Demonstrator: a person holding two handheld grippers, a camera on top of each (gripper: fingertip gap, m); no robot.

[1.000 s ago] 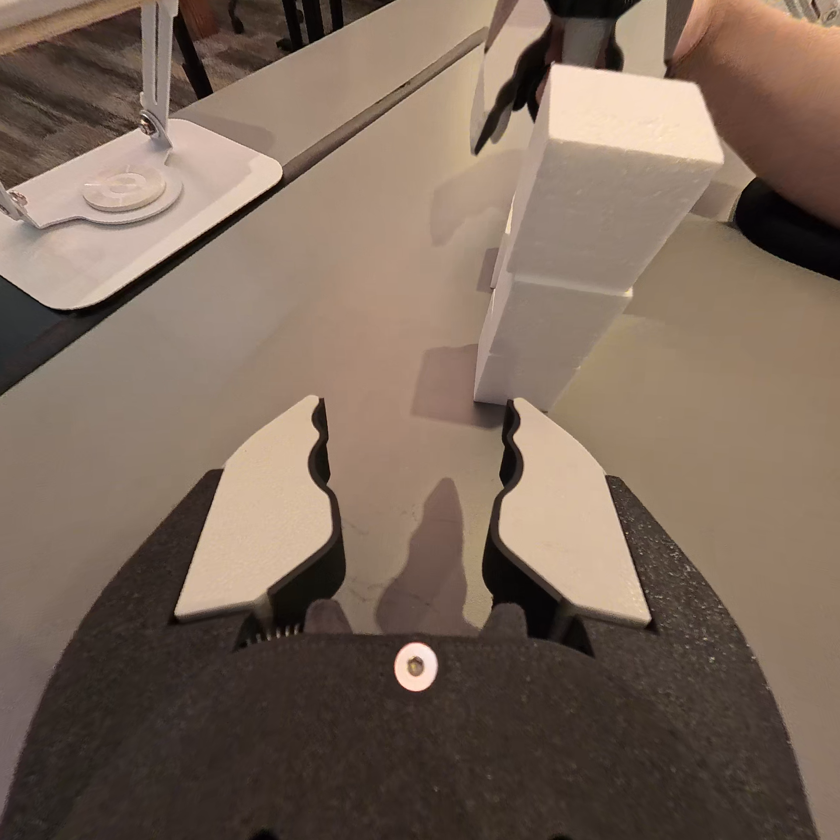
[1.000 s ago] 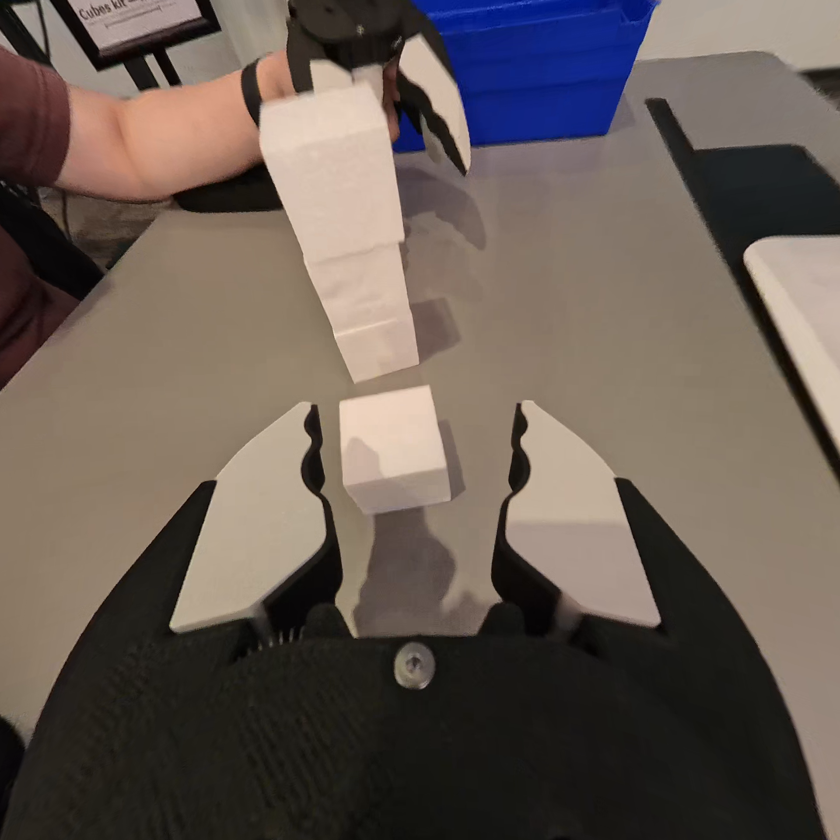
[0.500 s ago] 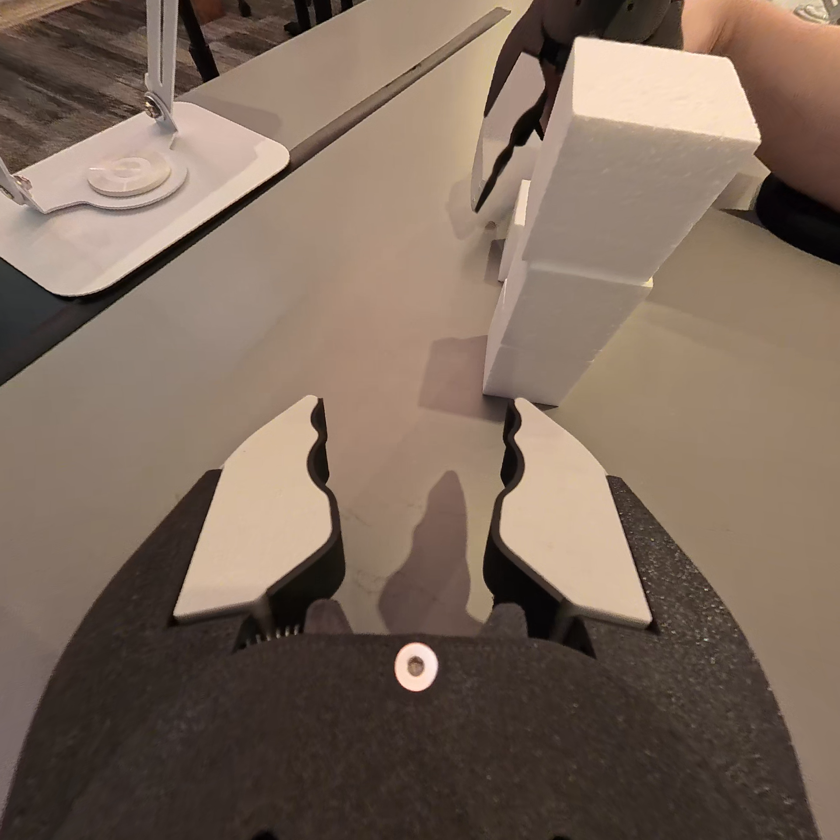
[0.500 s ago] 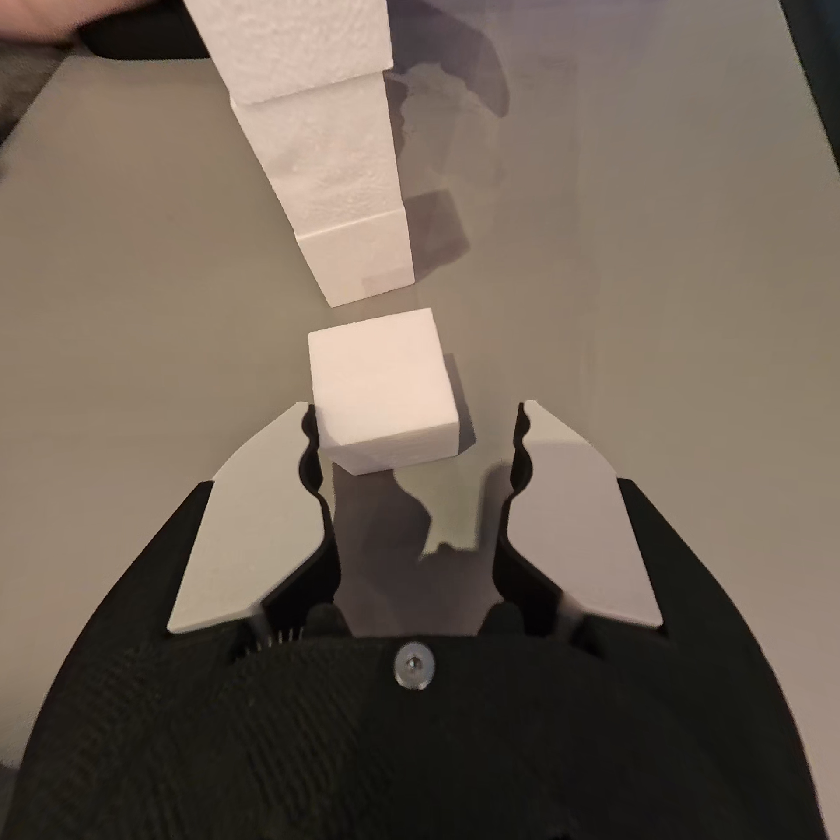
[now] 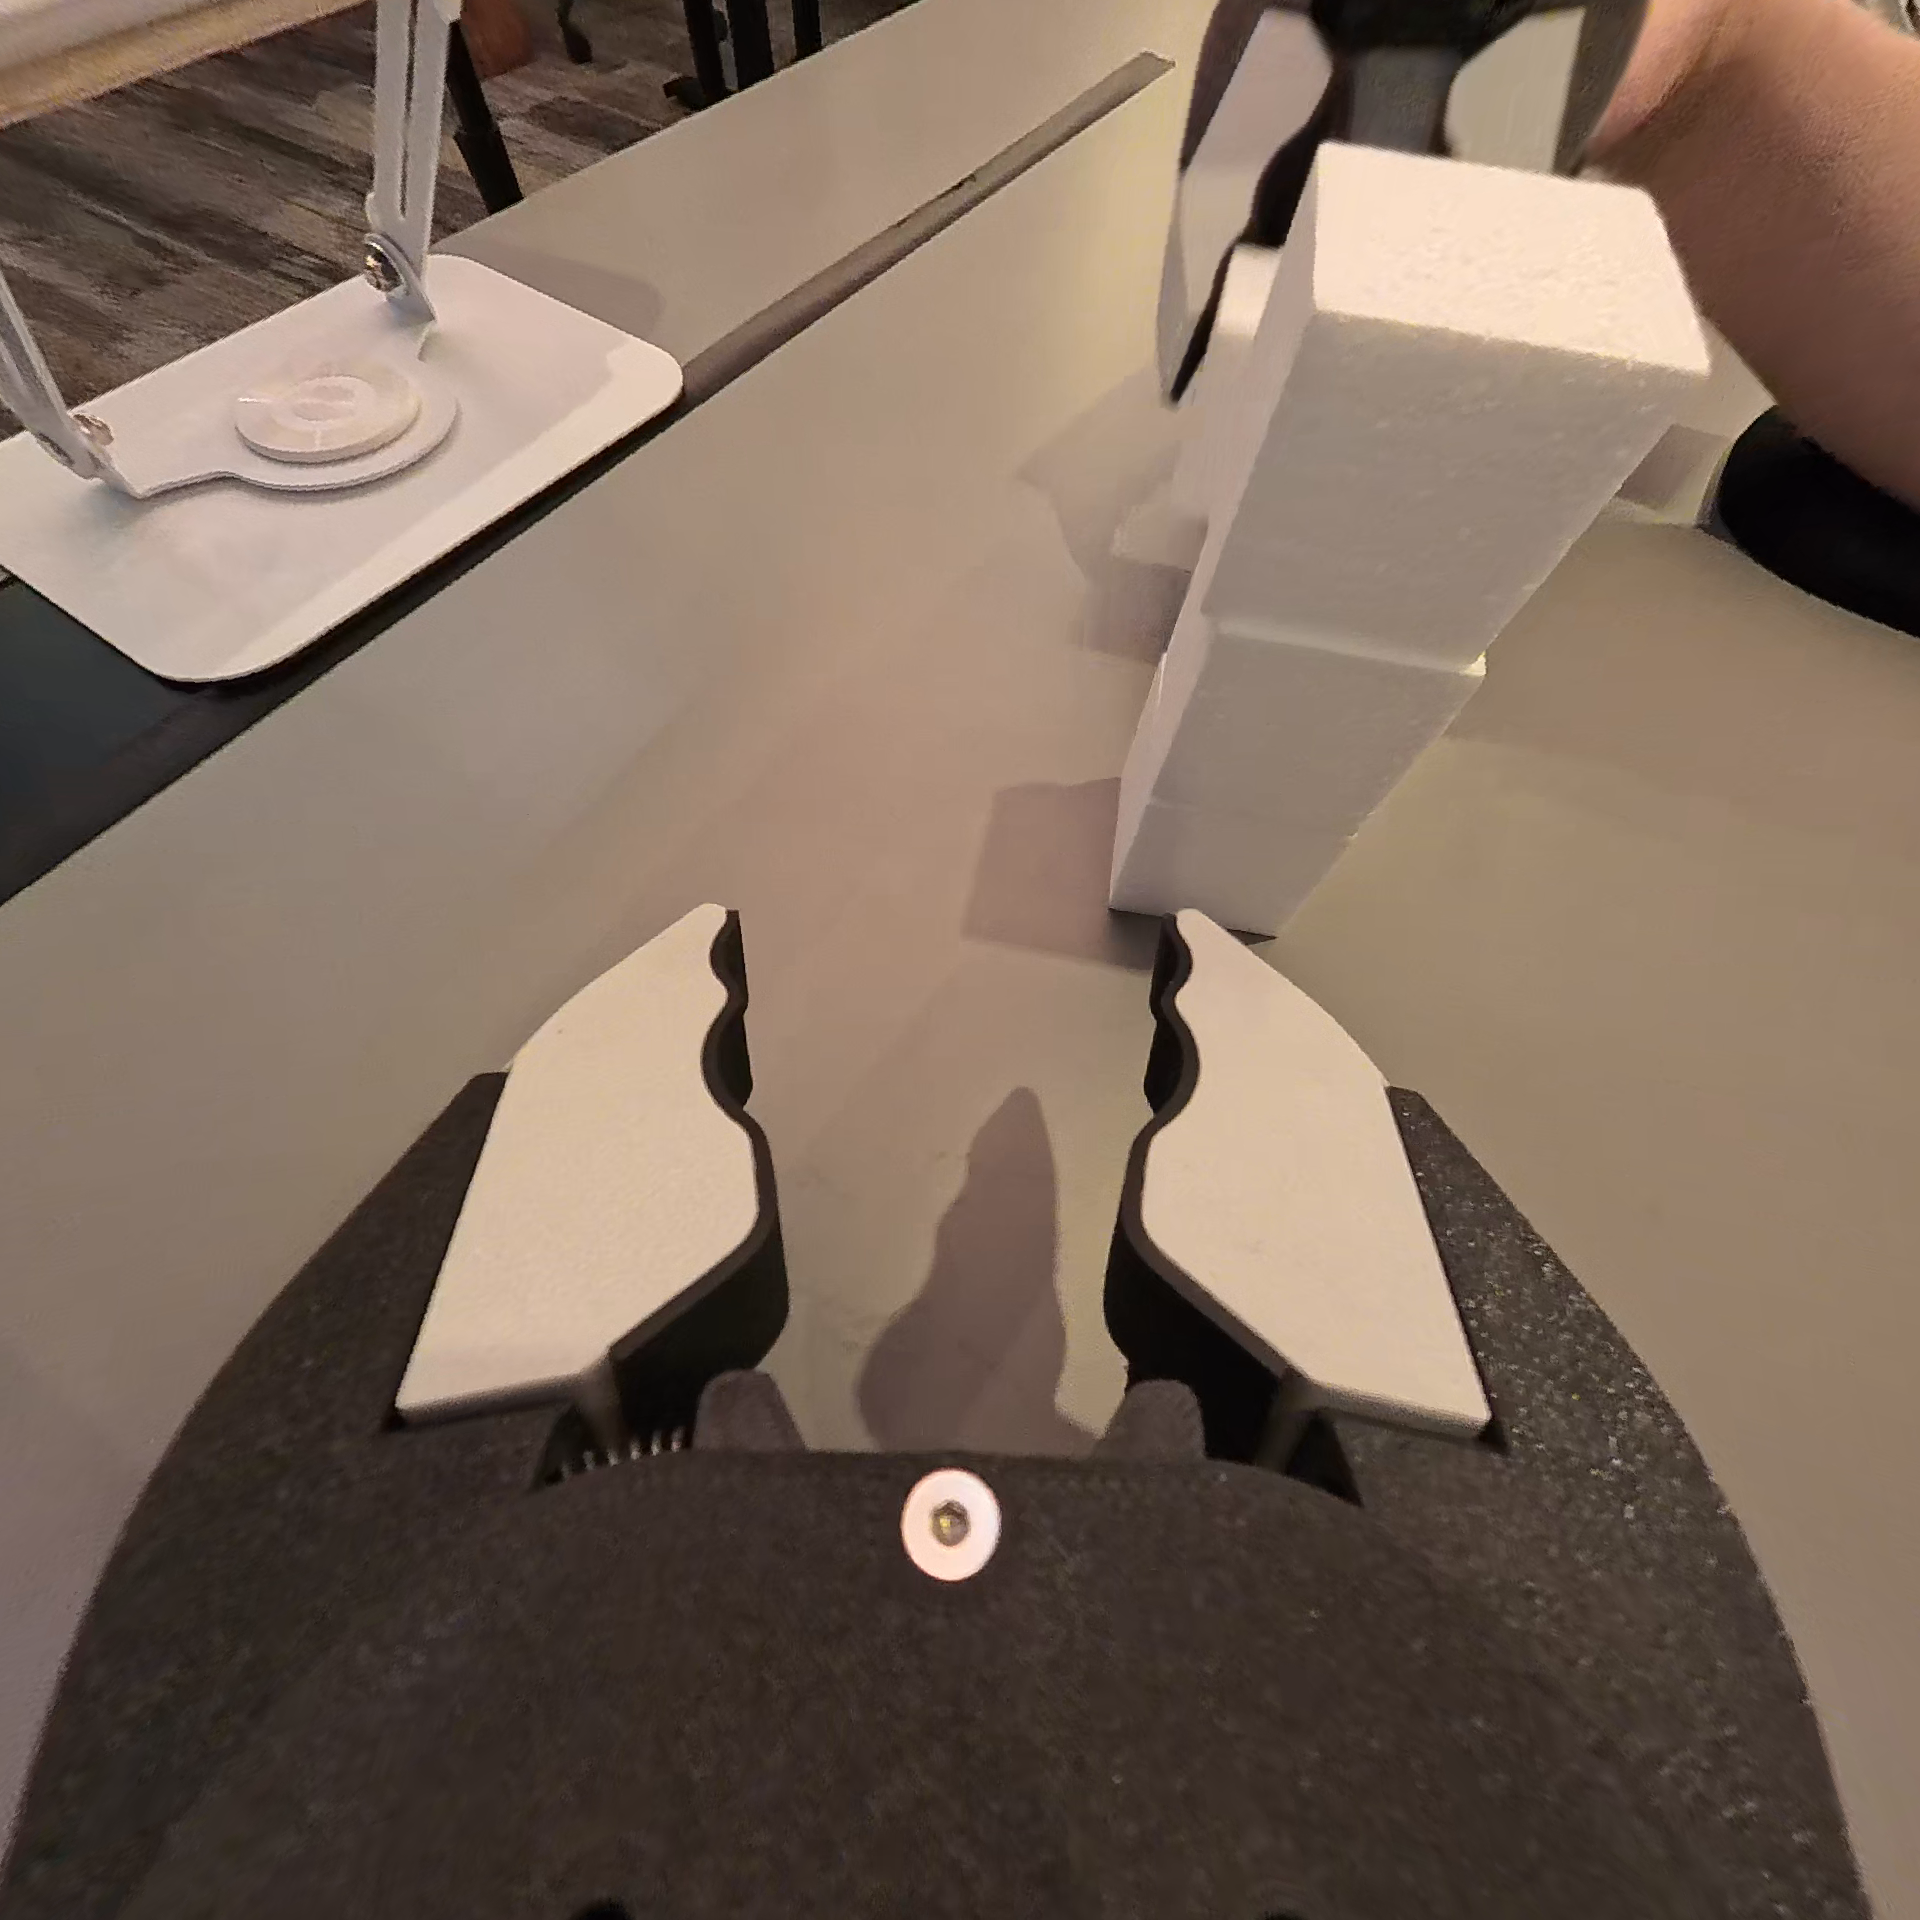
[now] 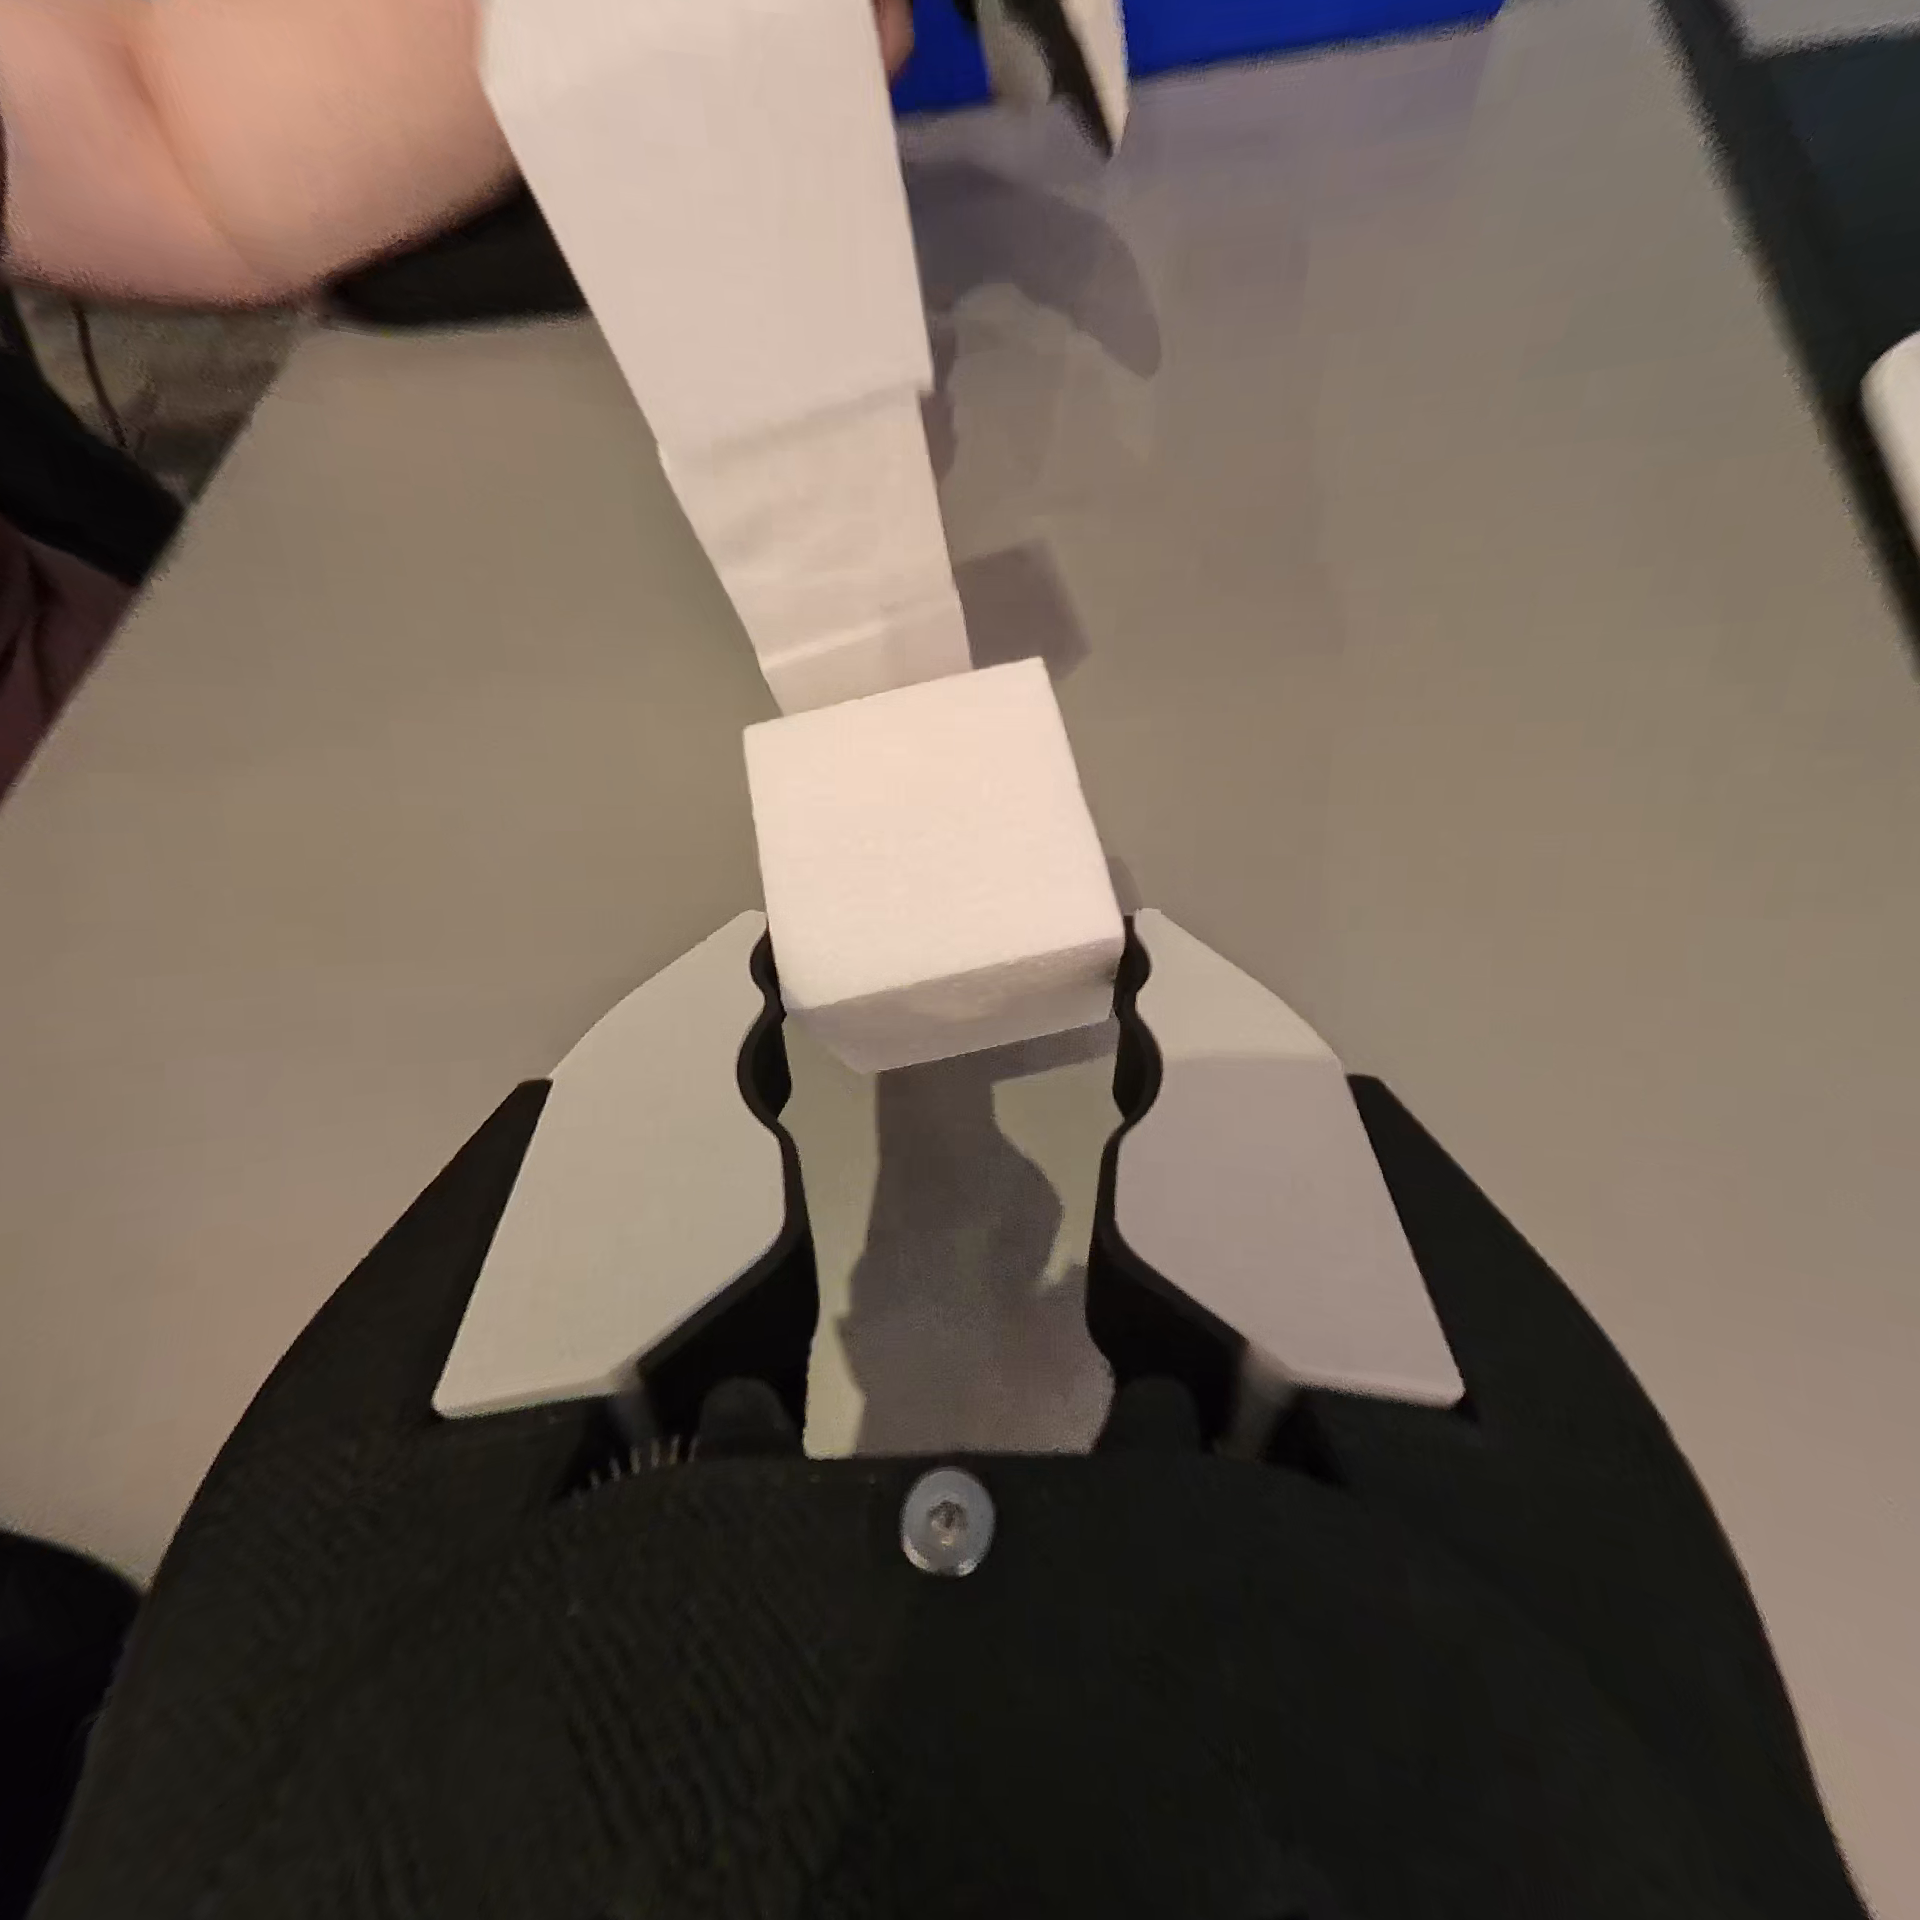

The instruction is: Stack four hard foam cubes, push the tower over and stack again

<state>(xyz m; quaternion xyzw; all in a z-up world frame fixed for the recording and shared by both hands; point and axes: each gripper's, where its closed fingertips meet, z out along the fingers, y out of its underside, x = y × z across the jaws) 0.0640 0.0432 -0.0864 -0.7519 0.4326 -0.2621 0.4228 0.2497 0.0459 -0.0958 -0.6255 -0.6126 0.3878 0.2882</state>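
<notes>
A tower of three white foam cubes (image 5: pixel 1340 623) stands on the grey table (image 5: pixel 623 831), just ahead and to the right of my left gripper (image 5: pixel 951 935), which is open and empty. The tower also shows in the right wrist view (image 6: pixel 748 343). My right gripper (image 6: pixel 945 945) is shut on a fourth white foam cube (image 6: pixel 925 842), with both fingertips pressed against its sides, right in front of the tower's base. In the left wrist view this cube (image 5: pixel 1231 353) shows behind the tower, between the right gripper's fingers (image 5: pixel 1216 208).
A white stand base (image 5: pixel 312 468) sits on the left beyond a dark gap between tables. A blue bin (image 6: pixel 1299 42) stands at the far end. A person's forearm (image 5: pixel 1787 208) reaches in beside the tower. A finger of my left gripper (image 6: pixel 1091 73) shows behind it. My right fingertips sit around 20 cm from my left ones.
My right gripper moved forward around the loose cube and its jaws closed onto its sides. My left gripper stayed open and barely moved. The tower stands unchanged.
</notes>
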